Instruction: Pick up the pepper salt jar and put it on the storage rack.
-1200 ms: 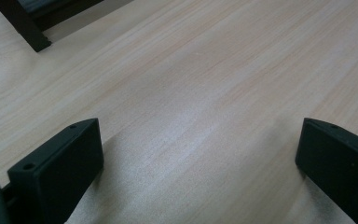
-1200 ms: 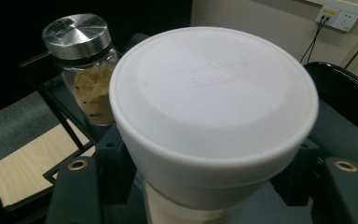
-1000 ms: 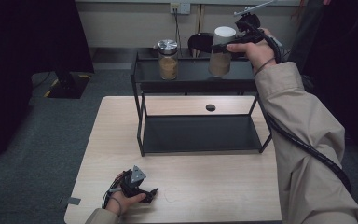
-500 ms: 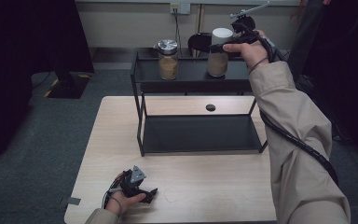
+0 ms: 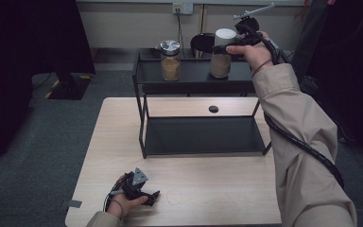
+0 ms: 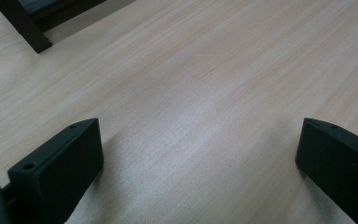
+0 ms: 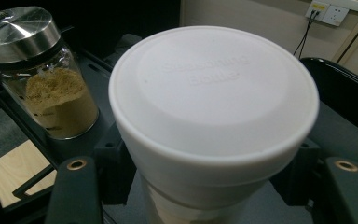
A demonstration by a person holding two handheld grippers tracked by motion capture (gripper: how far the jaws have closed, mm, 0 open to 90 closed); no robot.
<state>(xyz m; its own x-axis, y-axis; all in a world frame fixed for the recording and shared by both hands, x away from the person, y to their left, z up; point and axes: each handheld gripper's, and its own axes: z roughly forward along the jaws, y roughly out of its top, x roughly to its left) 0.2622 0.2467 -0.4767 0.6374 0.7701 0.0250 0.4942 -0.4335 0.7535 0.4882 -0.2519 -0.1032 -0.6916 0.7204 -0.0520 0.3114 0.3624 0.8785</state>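
steel-lidded jar (image 5: 170,60) on black shelf rack (image 5: 194,75); wall socket (image 5: 183,8) behind.

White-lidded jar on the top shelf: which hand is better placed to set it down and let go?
Right. The right claw is shut on the white-lidded jar at the rack's top shelf, beside the steel-lidded jar. The left claw is open, low on the table, far from the shelf.

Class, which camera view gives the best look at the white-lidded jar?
The right gripper view: the white-lidded jar sits close up, its embossed lid clear, clamped by the right tool. The high view shows it small on the black rack.
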